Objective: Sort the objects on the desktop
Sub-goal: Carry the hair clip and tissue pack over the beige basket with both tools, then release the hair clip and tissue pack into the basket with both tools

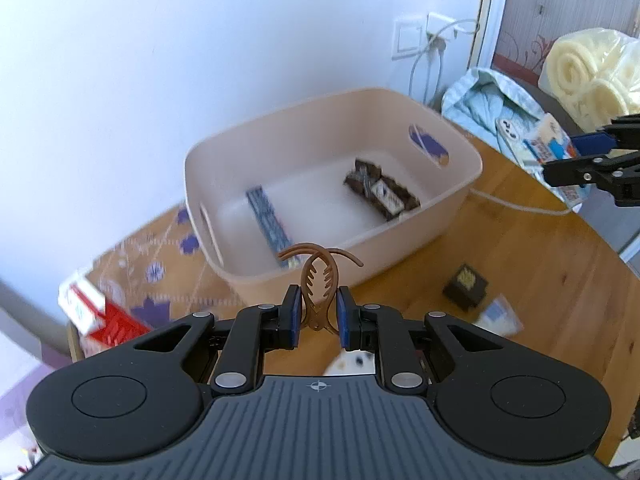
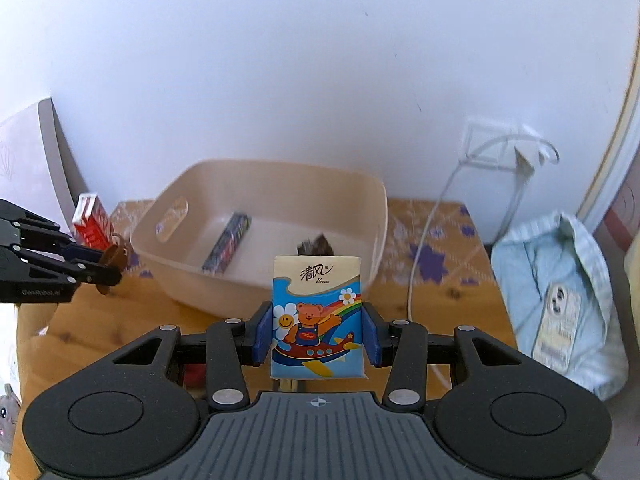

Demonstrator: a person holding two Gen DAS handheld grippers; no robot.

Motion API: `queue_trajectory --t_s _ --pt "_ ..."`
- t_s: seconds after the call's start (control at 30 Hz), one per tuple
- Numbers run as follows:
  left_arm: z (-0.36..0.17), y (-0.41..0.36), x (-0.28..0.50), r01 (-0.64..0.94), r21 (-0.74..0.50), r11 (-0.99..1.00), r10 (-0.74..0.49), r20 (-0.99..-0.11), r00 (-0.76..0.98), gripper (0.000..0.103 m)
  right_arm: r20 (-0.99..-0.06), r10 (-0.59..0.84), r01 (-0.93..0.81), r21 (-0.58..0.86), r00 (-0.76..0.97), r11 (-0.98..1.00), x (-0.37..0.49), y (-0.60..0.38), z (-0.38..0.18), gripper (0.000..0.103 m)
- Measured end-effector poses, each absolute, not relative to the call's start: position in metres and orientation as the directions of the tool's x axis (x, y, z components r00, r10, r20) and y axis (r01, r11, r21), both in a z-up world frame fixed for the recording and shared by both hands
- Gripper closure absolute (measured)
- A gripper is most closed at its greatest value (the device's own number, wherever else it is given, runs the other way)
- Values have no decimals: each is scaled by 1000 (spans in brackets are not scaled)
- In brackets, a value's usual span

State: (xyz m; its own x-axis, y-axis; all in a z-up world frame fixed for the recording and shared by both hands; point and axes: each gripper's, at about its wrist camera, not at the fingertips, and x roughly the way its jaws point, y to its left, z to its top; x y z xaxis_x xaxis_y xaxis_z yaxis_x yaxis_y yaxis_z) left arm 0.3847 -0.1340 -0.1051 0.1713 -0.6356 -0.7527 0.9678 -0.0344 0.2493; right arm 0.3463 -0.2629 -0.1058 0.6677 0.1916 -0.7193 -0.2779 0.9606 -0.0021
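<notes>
Grippers clamped — left gripper (image 1: 318,316) on hair claw (image 1: 318,280), right gripper (image 2: 318,338) on tissue pack (image 2: 317,316).

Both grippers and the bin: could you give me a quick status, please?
Left gripper shut on hair claw. Right gripper shut on tissue pack. Bin ahead, unobstructed.

The plastic storage bin (image 1: 400,120) was a pale beige-pink. The claw-shaped hair clip (image 1: 318,280) was brown, and the flat pocket tissue pack (image 2: 317,320) was blue with a cartoon bear, rainbow and red plane. The wooden tabletop (image 1: 540,264) looked honey-orange, and the small cardboard box (image 1: 465,286) dark brown with gold print.
</notes>
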Motion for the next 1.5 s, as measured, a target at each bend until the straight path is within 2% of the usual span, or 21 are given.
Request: queue_trajectory --t_s 0.33,0.43,0.63,0.97,1.5 --pt "-94 -178 388 954 296 -45 -663 -723 193 85 -696 215 -308 -9 685 951 387 -242 -94 61" --pt "-97 -192 394 953 303 -25 -656 -724 213 85 -708 228 -281 43 669 959 404 -243 -101 61" --pt "-117 -225 414 965 256 57 -615 -752 236 85 -727 206 -214 83 655 973 437 -248 -124 61" --pt "-158 -267 426 966 230 116 -551 -794 255 85 -778 136 -202 12 614 979 482 -239 -174 61" --pt "-193 -280 423 943 303 137 -460 -823 332 85 -834 82 -293 -99 546 951 496 -216 -219 60"
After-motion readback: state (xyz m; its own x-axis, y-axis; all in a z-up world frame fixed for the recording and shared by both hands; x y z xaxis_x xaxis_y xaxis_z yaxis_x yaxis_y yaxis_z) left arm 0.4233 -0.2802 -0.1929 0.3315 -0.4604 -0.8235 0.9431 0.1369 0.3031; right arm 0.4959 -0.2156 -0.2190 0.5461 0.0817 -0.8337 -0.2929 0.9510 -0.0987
